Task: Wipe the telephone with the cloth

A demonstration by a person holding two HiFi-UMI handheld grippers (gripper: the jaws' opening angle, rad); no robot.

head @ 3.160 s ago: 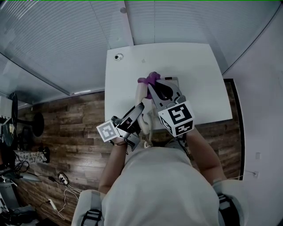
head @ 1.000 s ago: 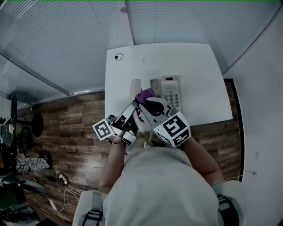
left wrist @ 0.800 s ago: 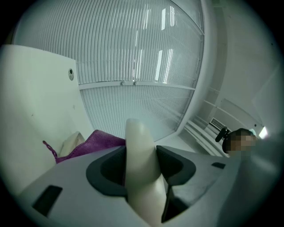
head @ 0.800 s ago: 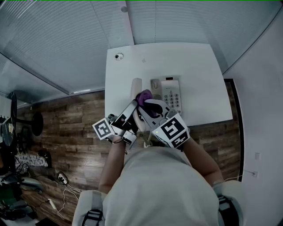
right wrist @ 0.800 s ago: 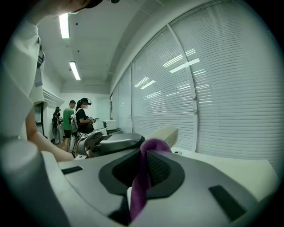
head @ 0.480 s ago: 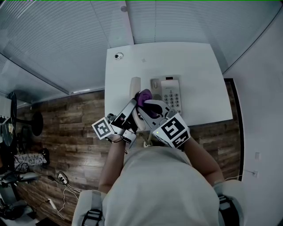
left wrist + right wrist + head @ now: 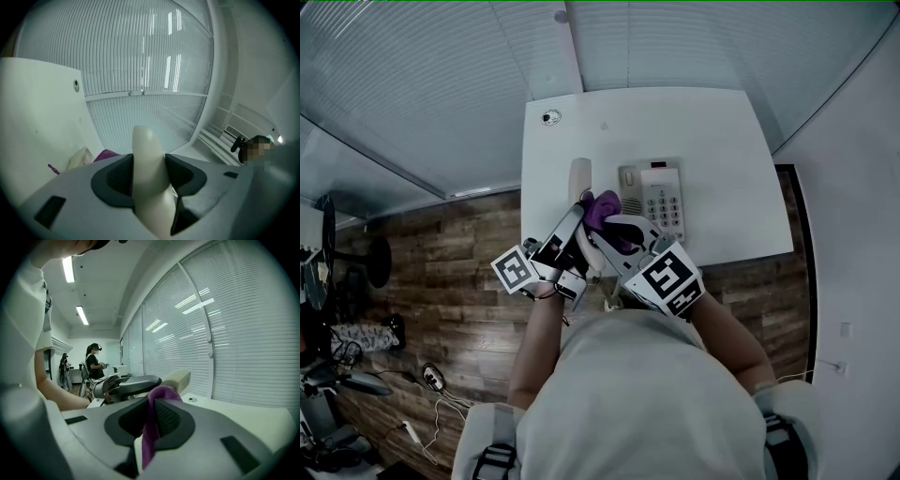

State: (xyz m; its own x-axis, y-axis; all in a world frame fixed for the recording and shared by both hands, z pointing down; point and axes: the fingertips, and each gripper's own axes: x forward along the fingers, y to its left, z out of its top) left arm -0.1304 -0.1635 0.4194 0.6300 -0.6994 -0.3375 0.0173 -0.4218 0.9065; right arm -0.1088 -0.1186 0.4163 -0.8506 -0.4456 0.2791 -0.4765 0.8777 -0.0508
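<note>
the left gripper (image 7: 149, 174) is clamped on the cream handset (image 7: 145, 150), both jaws pressed on its sides, and the handset's rounded end sticks out past them. in the head view the handset is off its cradle, held lengthwise just left of the phone base (image 7: 661, 199), which sits on the white table (image 7: 717, 131) with its keypad up. the right gripper (image 7: 151, 422) is pinched shut on a purple cloth (image 7: 161, 394), which rises in a bunch above the jaws while a thin strip hangs down between them. from above, the cloth bunch sits at the handset's right side, beside the left gripper's tips; whether it touches cannot be told. both grippers angle in from the table's near edge, close together. a round grommet (image 7: 550, 119) marks the far left corner.
</note>
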